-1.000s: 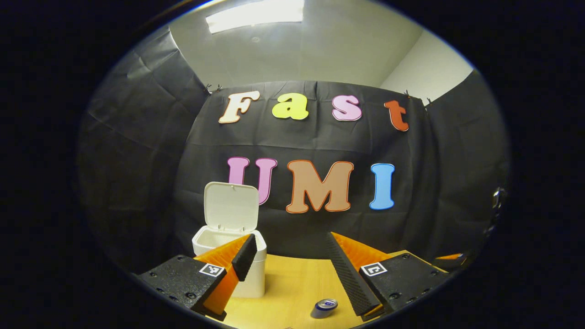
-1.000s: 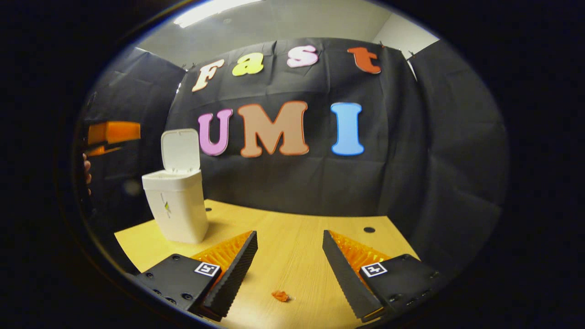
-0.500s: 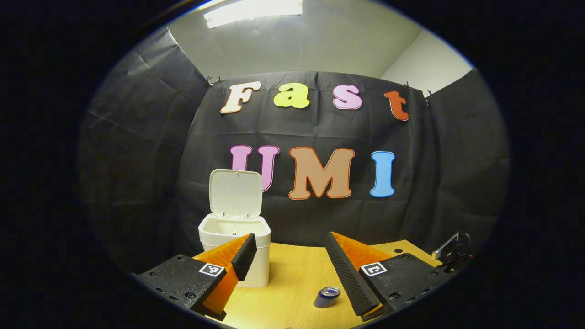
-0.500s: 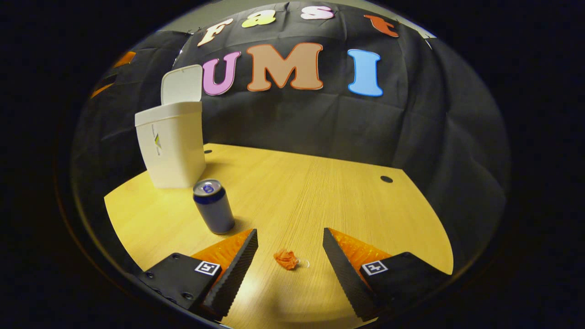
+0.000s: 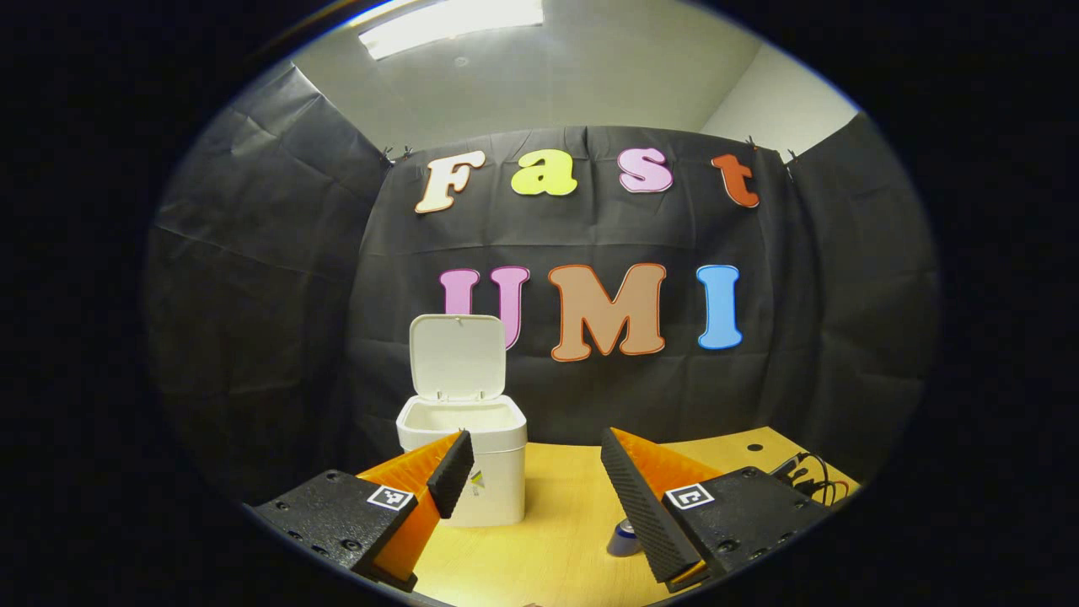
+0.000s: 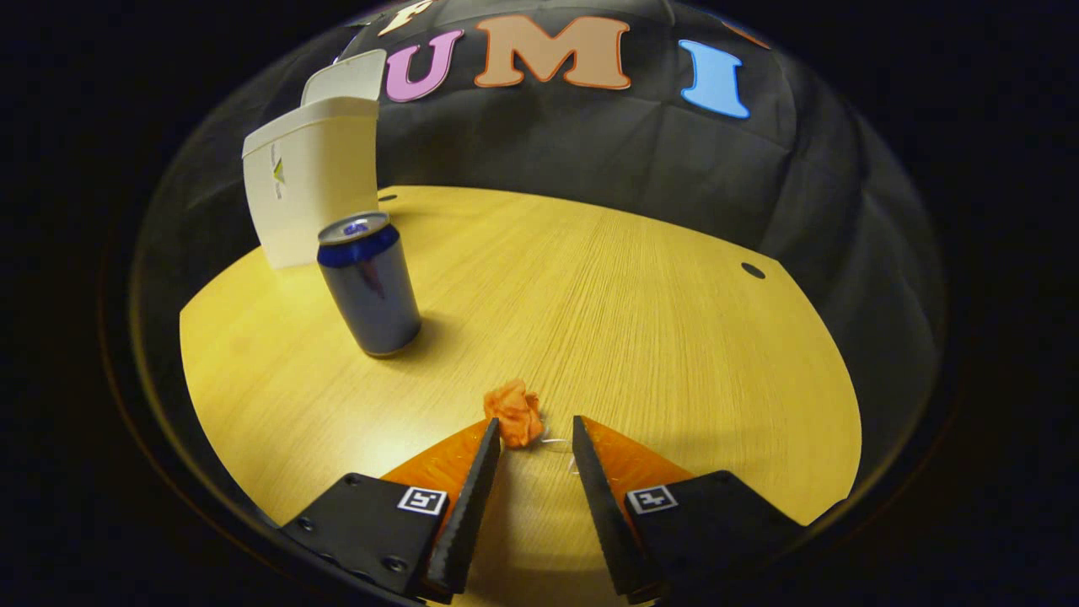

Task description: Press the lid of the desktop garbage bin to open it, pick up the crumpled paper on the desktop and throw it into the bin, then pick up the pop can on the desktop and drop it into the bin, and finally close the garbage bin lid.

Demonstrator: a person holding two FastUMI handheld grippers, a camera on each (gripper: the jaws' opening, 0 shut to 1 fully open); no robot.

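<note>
The white desktop bin stands at the back left of the wooden table, its lid swung upright and open. In the right gripper view the bin is at the upper left, with a blue pop can upright in front of it. A small crumpled orange paper lies on the table just ahead of my right gripper, near its left fingertip; the fingers are open and partly narrowed, not touching it. My left gripper hangs open above the table, facing the bin; the can peeks out beside its right finger.
The light wooden table has a small dark hole at its right side and another behind the bin. Black cloth walls close the booth behind and beside the table. Cables show at the right in the left gripper view.
My right gripper has dropped low and forward towards the orange paper, and its fingers have narrowed. The left gripper view has drifted so the bin sits more central.
</note>
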